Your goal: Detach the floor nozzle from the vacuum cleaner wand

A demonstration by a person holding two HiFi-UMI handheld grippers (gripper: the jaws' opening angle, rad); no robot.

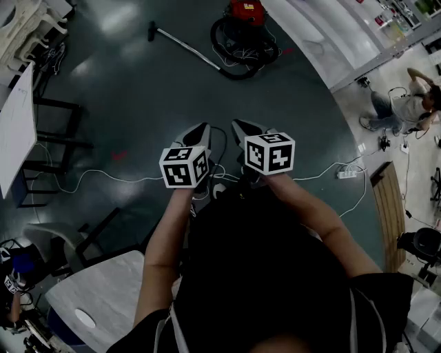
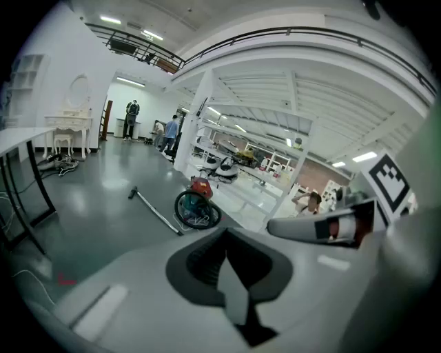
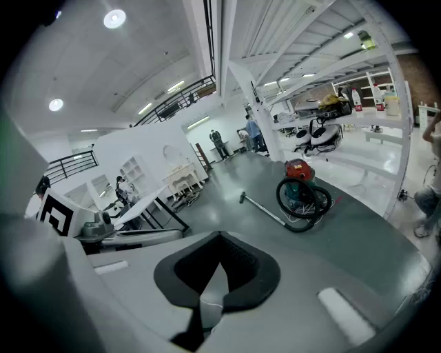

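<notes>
A red vacuum cleaner (image 1: pixel 246 14) stands on the dark floor far ahead, ringed by its black hose (image 1: pixel 238 52). Its metal wand (image 1: pixel 185 45) lies flat to the left, ending in a small dark floor nozzle (image 1: pixel 151 29). The same vacuum (image 2: pixel 200 187) and wand (image 2: pixel 157 215) show in the left gripper view, and the vacuum (image 3: pixel 300 172) and wand (image 3: pixel 265 210) in the right gripper view. My left gripper (image 1: pixel 200 131) and right gripper (image 1: pixel 241 127) are held side by side in front of me, well short of the vacuum. Both are shut with nothing between the jaws.
White cables (image 1: pixel 103 176) and a power strip (image 1: pixel 346 173) lie on the floor near my feet. A white table (image 1: pixel 15 127) and black frames stand at left, a grey chair (image 1: pixel 103 289) at lower left. A person (image 1: pixel 406 107) crouches at far right by a wooden board (image 1: pixel 389 207).
</notes>
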